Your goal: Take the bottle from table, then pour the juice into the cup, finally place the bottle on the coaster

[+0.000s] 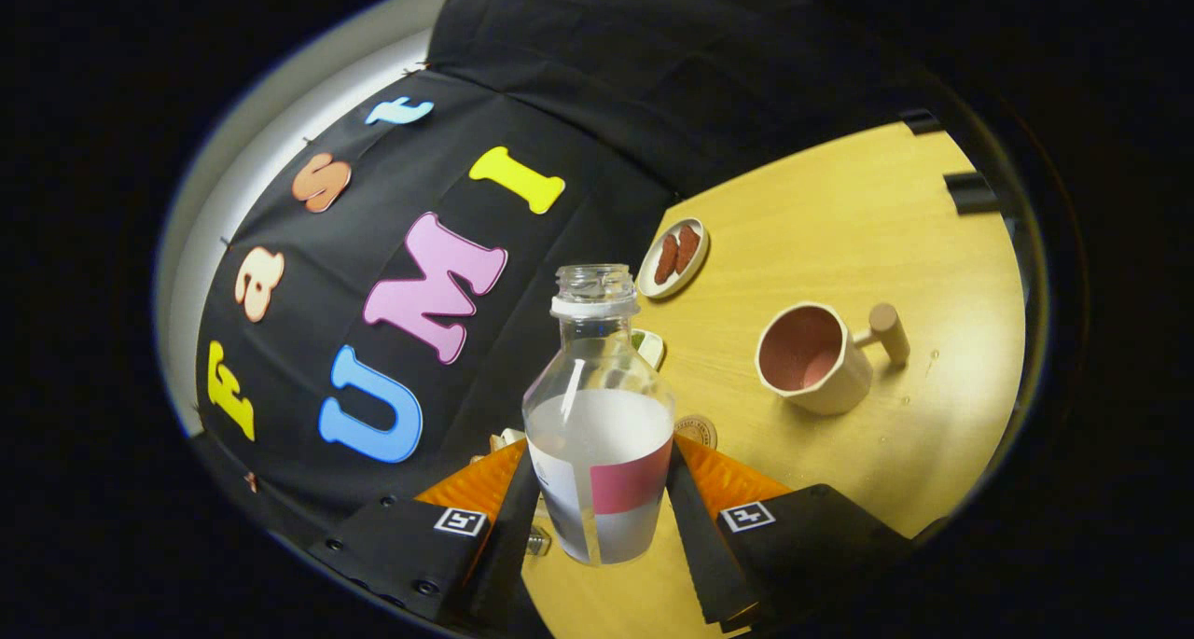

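While the gripper (602, 513) clamps both fingers (516, 518) against the lower body of the clear plastic bottle (599, 415), one on each flank at the level of its red-and-white label, the bottle stands lifted between them with its long axis running straight ahead of the fingers and its uncapped mouth at the far end; pale liquid fills it to roughly shoulder height. From the bottle, the pink-lined cup with a peg handle (821, 357) lies ahead and off to the right on the wooden table (895, 219), well apart from the neck, its open mouth turned toward the camera and its handle pointing away from the bottle. That offset looks like the thing the pour depends on: the mouth would have to travel right and forward until it sits over the cup's rim, then tip that way. Just beside the bottle's right flank, low and partly hidden behind the finger, a small round coaster (696, 429) rests on the table, so the final set-down spot is closer than the cup. Beyond the bottle's neck sits a small dish with two reddish-brown pieces (673, 256), and a white object with green (649, 345) peeks from behind the shoulder. Between bottle and cup the tabletop is bare, giving room to swing; a few droplets lie right of the cup
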{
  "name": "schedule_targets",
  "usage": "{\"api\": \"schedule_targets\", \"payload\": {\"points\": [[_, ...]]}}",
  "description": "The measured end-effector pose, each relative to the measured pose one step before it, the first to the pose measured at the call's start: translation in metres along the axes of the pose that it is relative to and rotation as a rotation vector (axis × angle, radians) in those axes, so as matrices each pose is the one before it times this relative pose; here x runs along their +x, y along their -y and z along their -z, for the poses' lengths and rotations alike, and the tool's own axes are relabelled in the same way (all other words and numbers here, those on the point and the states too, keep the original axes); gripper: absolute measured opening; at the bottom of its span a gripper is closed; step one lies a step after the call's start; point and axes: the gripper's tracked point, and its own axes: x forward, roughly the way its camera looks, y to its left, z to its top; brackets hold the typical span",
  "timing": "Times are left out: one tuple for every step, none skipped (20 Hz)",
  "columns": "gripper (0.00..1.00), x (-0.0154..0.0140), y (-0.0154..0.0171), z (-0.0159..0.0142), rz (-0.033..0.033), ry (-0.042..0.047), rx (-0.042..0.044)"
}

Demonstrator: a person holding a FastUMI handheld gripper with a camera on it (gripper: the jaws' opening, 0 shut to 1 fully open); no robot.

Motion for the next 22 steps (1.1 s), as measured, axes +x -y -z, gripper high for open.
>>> {"api": "schedule_targets", "payload": {"points": [[0.76, 0.00088, -0.00792, -0.0001, -0.01832, 0.0119, -0.04534], [0.75, 0.00107, -0.00718, -0.00156, -0.01842, 0.01286, -0.04041], [0.75, 0.00103, -0.00575, -0.00282, -0.01701, 0.01564, -0.03577], [0.75, 0.00163, -0.00606, -0.00337, -0.01727, 0.01894, -0.03134], [0.75, 0.0014, -0.00613, -0.00361, -0.01615, 0.02064, -0.03595], [0.76, 0.00136, -0.00197, -0.00154, -0.00897, 0.01804, -0.04479], [0.75, 0.00104, -0.00176, -0.00091, -0.00552, 0.01801, -0.04972], [0.75, 0.00332, -0.00084, 0.00013, -0.00065, 0.01743, -0.05109], [0.75, 0.00263, -0.00071, 0.00058, 0.00118, 0.01278, -0.05355], [0.75, 0.00425, -0.00121, 0.002, 0.00853, 0.00938, -0.058], [0.75, 0.00355, -0.00112, 0.00227, 0.00929, 0.00941, -0.05253], [0.75, 0.00302, -0.00339, -0.00002, 0.00601, 0.0124, -0.04456], [0.75, 0.00326, -0.00467, 0.00055, 0.00467, 0.01269, -0.03434], [0.75, 0.00414, -0.00439, 0.00131, 0.00826, 0.01041, -0.02707], [0.75, 0.00354, -0.00213, 0.00238, 0.01626, 0.00584, -0.02182], [0.75, 0.00283, -0.00161, 0.00206, 0.01511, 0.0059, -0.01408], [0.75, 0.0041, -0.00237, 0.00058, 0.01252, 0.00839, -0.01447], [0.75, 0.00267, -0.00149, 0.00031, 0.01294, 0.01312, -0.02095], [0.75, 0.00271, -0.00015, -0.00015, 0.01447, 0.0155, -0.02601], [0.75, 0.00363, 0.00126, 0.00134, 0.01696, 0.01376, -0.03011], [0.75, 0.00563, 0.00087, 0.00116, 0.01982, 0.01346, -0.02938], [0.75, 0.0038, 0.00104, 0.00363, 0.01206, 0.00674, -0.01945]]}}
